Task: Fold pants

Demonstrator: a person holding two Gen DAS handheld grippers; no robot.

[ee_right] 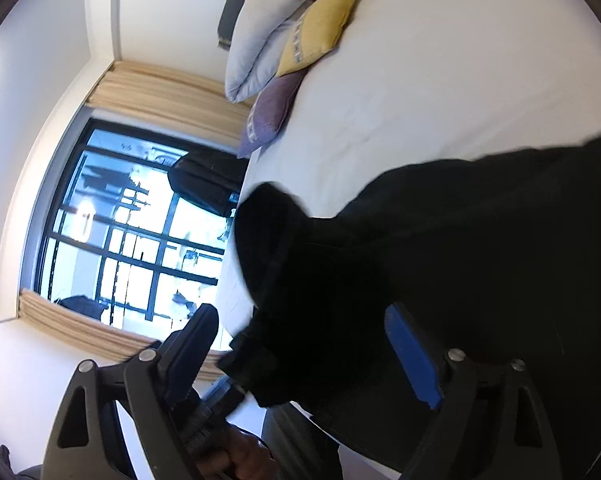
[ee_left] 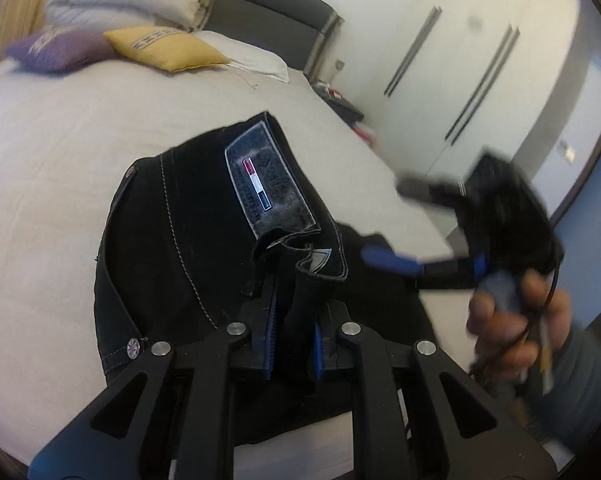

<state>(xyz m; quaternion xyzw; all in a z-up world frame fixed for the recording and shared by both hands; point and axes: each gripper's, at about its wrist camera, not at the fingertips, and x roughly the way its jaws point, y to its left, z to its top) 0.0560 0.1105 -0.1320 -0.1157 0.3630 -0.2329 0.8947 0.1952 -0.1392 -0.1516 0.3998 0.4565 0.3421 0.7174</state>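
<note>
Black jeans (ee_left: 188,240) with white stitching and a grey brand patch (ee_left: 266,184) lie bunched on the pale bed (ee_left: 60,140). My left gripper (ee_left: 294,332) is shut on a fold of the waistband, which stands up between its blue pads. My right gripper (ee_left: 400,226), held by a hand (ee_left: 516,320), hovers open at the right of the jeans with nothing between its fingers. In the right wrist view the jeans (ee_right: 460,240) fill the right side. A raised lump of cloth sits ahead of the wide-open right gripper (ee_right: 304,348), whose pads do not touch it.
Yellow (ee_left: 168,46) and purple (ee_left: 56,50) cushions and grey pillows (ee_left: 132,0) lie at the head of the bed. A white wardrobe (ee_left: 460,60) and a dark nightstand (ee_left: 342,106) stand beyond the bed's right edge. A large window (ee_right: 120,232) with beige curtains is on the other side.
</note>
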